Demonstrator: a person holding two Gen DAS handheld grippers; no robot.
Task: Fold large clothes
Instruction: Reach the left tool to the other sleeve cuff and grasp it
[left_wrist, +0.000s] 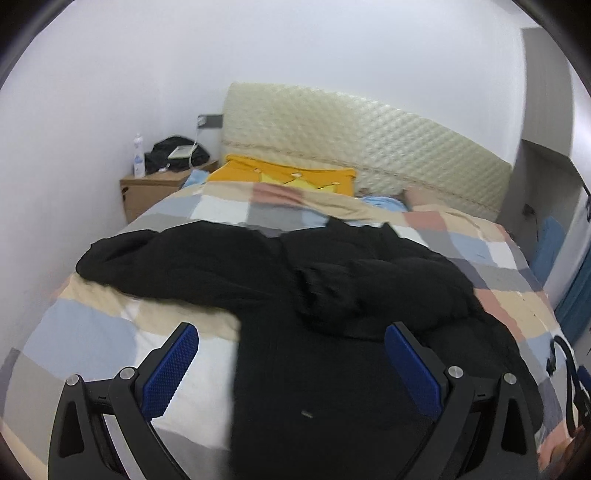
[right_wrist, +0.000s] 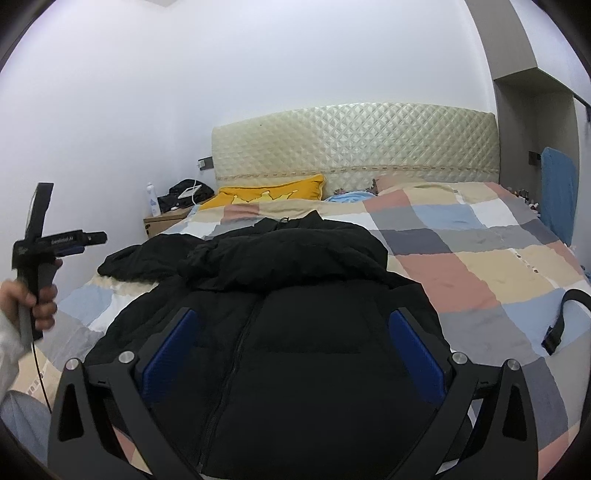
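A large black padded jacket (left_wrist: 314, 280) lies spread on the checked bedcover, zip side up, with one sleeve stretched out to the left (left_wrist: 122, 254). In the right wrist view the same jacket (right_wrist: 295, 314) fills the foreground, its zip running down the middle. My left gripper (left_wrist: 291, 336) hangs open above the jacket's near left part, nothing between its blue pads. My right gripper (right_wrist: 293, 325) is also open, held over the jacket's chest. A hand holds the left gripper (right_wrist: 79, 238) up at the far left of the right wrist view.
The bed has a checked cover (right_wrist: 480, 258), a yellow pillow (right_wrist: 269, 194) and a quilted cream headboard (right_wrist: 354, 140). A wooden nightstand (left_wrist: 151, 188) with a bottle and a dark bag stands by the left wall. A black strap (right_wrist: 561, 321) lies on the cover at right.
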